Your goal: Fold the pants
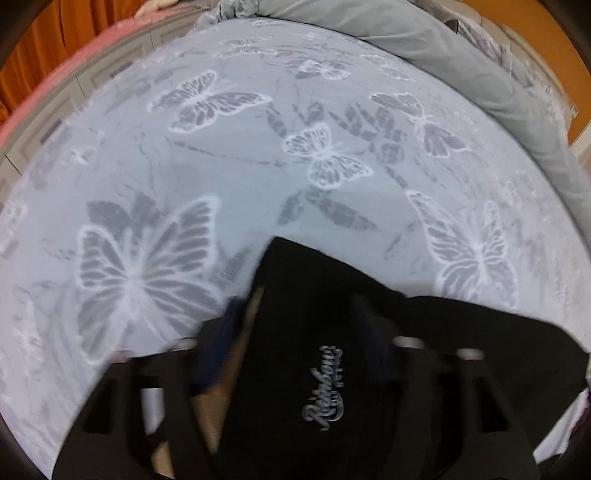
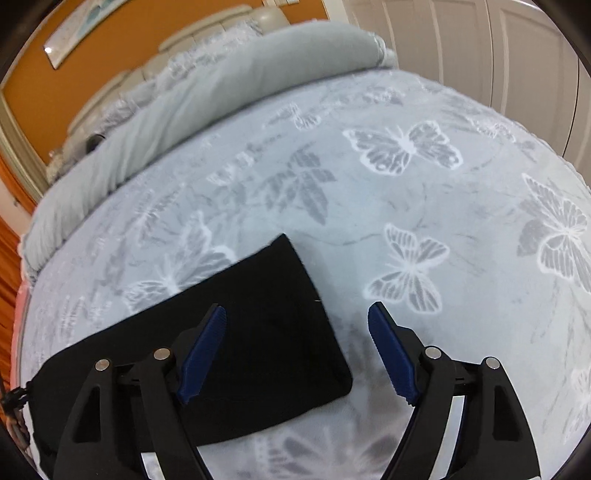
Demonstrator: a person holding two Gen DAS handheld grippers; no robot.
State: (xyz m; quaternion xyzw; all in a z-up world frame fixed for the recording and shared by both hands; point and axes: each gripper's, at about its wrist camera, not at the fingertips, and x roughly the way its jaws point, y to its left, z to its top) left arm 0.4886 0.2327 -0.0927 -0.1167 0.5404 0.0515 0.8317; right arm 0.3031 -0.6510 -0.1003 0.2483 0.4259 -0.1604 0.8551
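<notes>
- Black pants (image 2: 258, 332) lie flat on the bed, folded into a long band; the squared end reaches toward the middle of the blanket, the rest trails off to the lower left of the right wrist view.
- A drawstring (image 2: 13, 400) shows at the far left edge of that band.
- In the left wrist view, a corner of the pants (image 1: 332, 314) drapes over the gripper, with silver script lettering (image 1: 324, 387) on the cloth.
- Left gripper (image 1: 295, 325): fingers spread wide, black cloth hanging between and across them; the picture is blurred, and whether the pads press on the cloth cannot be told.
- Right gripper (image 2: 297, 354): jaws stand wide apart with nothing between the blue pads (image 2: 203, 354); the left pad hovers over the pants, the right over bare blanket just beside the folded end.
- Bed surface: pale blue blanket (image 2: 443, 206) with white butterfly pattern.
- A rolled grey duvet (image 2: 207, 96) lies along the blanket's far edge.
- Beyond: orange wall (image 2: 155, 22) and white panelled doors (image 2: 480, 55).
</notes>
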